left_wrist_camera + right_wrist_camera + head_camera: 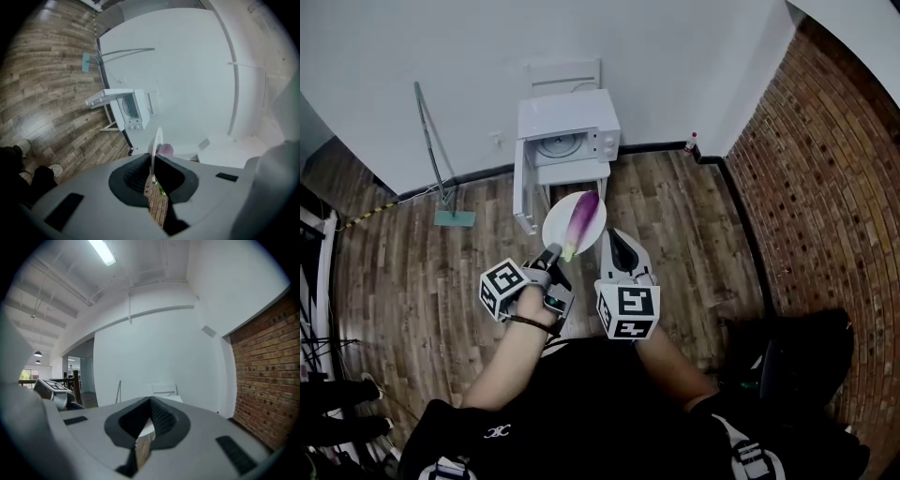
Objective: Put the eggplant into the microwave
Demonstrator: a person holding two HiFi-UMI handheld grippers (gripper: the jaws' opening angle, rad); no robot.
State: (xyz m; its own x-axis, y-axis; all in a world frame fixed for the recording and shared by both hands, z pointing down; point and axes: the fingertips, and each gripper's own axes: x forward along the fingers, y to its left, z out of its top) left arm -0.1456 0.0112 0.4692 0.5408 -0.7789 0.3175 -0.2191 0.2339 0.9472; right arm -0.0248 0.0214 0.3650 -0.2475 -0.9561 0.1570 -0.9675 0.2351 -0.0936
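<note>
Head view: my left gripper (551, 253) is clenched on the near rim of a white plate (555, 225) and holds it up over the wooden floor (422, 272). The eggplant (581, 220) lies on that plate. Its long axis runs from the near rim to the far rim, slanting a little right. The green stem end is at the near rim, just beside my left jaws, and the rounded purple end points at the microwave (567, 127). The microwave sits on a small white table (572, 173) against the wall, with its door swung open on its left side. My right gripper (616, 239) hangs just beside the plate's right edge, and I cannot tell whether it touches.

Left gripper view: the picture is rolled, and the plate shows edge-on. Its rim is pinched between my pads, with the stem just behind them and the purple end past the rim. The microwave is well beyond.

Right gripper view: my jaws meet at their tips with nothing between them. They face the white wall, with a brick wall (262, 371) at the right.
</note>
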